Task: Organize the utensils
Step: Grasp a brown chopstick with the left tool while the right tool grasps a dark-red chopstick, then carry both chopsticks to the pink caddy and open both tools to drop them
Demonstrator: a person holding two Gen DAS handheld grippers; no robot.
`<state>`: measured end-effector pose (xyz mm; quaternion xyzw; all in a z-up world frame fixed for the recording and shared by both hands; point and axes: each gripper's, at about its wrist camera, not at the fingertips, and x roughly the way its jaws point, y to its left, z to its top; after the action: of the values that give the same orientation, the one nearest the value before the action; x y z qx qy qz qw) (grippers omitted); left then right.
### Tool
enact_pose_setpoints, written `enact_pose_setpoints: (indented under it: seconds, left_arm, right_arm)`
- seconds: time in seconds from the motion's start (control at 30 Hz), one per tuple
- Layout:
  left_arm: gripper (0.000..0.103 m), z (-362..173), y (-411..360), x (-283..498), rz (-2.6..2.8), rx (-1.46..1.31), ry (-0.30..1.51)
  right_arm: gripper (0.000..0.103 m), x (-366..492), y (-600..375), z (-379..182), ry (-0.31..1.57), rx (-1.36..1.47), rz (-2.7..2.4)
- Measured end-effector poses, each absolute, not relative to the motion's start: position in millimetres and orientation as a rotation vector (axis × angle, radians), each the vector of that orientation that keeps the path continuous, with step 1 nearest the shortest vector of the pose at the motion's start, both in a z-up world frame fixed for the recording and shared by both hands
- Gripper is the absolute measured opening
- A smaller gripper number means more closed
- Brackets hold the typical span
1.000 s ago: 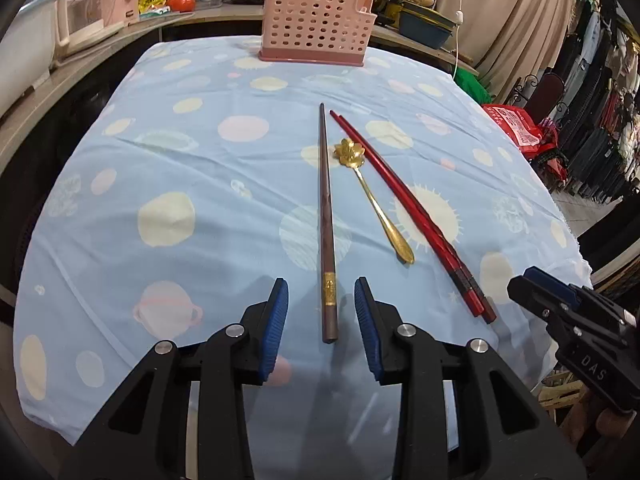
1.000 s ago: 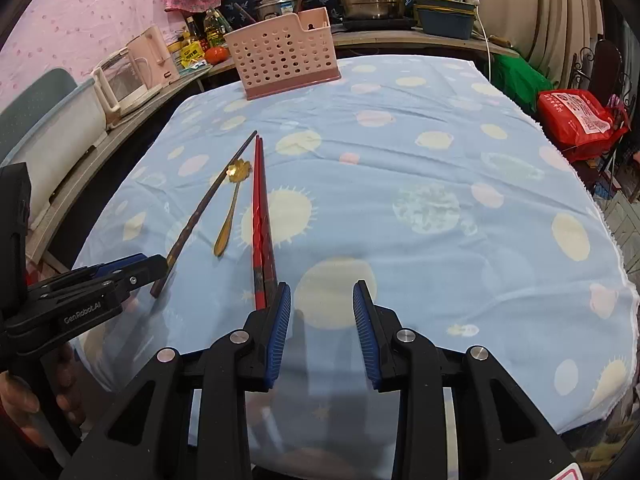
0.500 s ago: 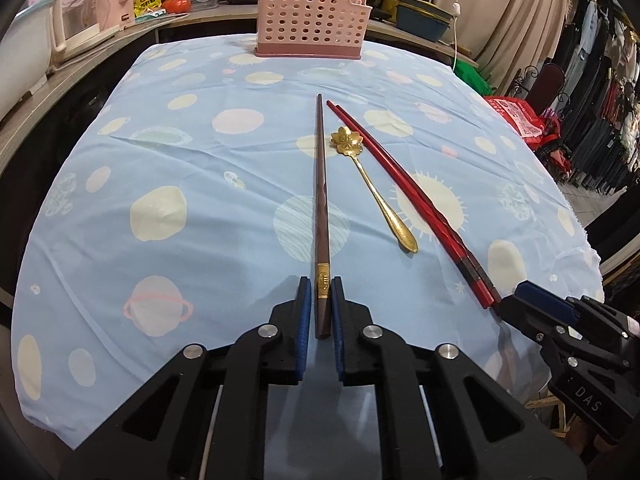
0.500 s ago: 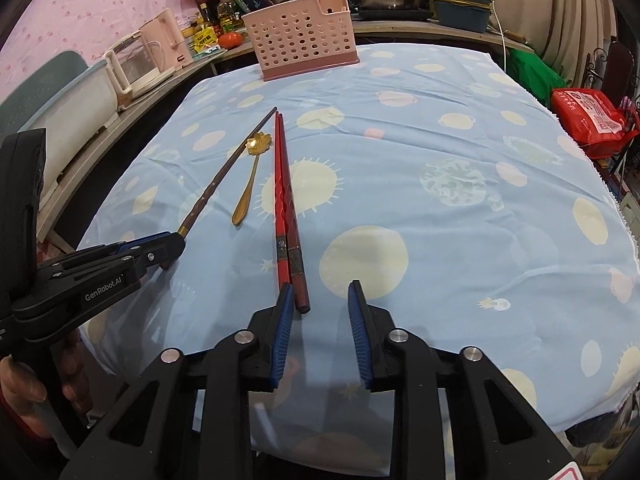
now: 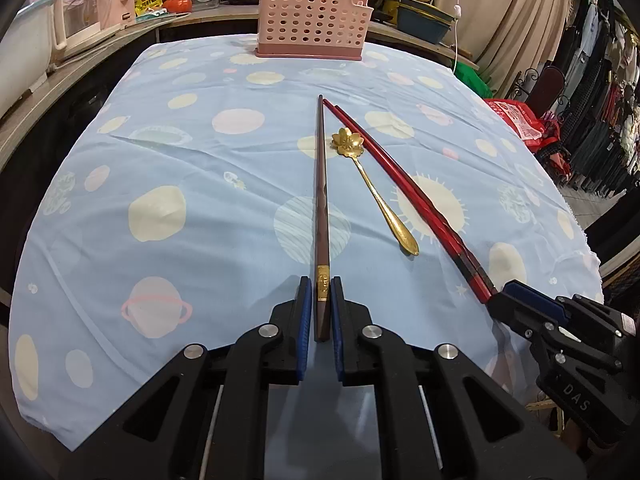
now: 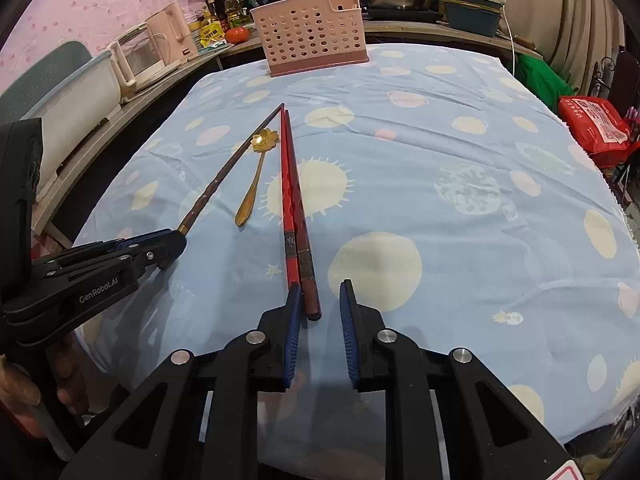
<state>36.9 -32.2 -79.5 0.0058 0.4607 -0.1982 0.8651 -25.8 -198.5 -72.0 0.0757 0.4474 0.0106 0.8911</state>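
1. the left gripper has gone from wide apart a second ago to clenched on the thick end of the long dark brown wooden chopsticks, its blue pads pressing either side of the gold band at lower centre of the left view; in the right view the same grasp shows at the left edge

2. the right gripper has slid forward and narrowed; its fingers now straddle the butt ends of the pair of glossy red lacquered chopsticks, the left pad touching or nearly so, the right pad with a clear gap, so it is released, not yet grasping

3. the small gold metal spoon with a flower-shaped bowl lies untouched between the two sets, centre of the left view

4. the pink perforated plastic utensil basket stands at top centre, well apart from everything, on the light blue planet-print tablecloth

5. judgement: one grasp is made and the second is about to close; nothing looks lifted yet, so sorting has barely begun, and carrying to the basket comes next
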Motion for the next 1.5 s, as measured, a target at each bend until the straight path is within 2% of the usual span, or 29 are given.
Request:
enact_pose_setpoints:
  seconds: [0.3, 0.7, 0.97, 1.23, 1.5]
  left_arm:
    - [0.009, -80, -32, 38, -0.417, 0.008, 0.966]
    - [0.009, -80, -32, 40, -0.419, 0.003, 0.967]
    - [0.007, -80, -32, 40, -0.419, 0.001, 0.971]
    - [0.007, -73, -28, 35, -0.423, -0.020, 0.981]
    - [0.007, -44, -18, 25, -0.424, -0.048, 0.926]
  right_arm:
    - [0.012, -23, -202, -72, 0.931, 0.147, 0.023]
    - [0.012, -7, -198, -74, 0.919, 0.129, 0.030]
    - [0.007, -9, -199, -72, 0.913, 0.146, 0.036]
    - [0.007, -20, -210, -50, 0.865, 0.189, 0.034]
    - [0.007, -28, -222, -14, 0.777, 0.223, 0.030]
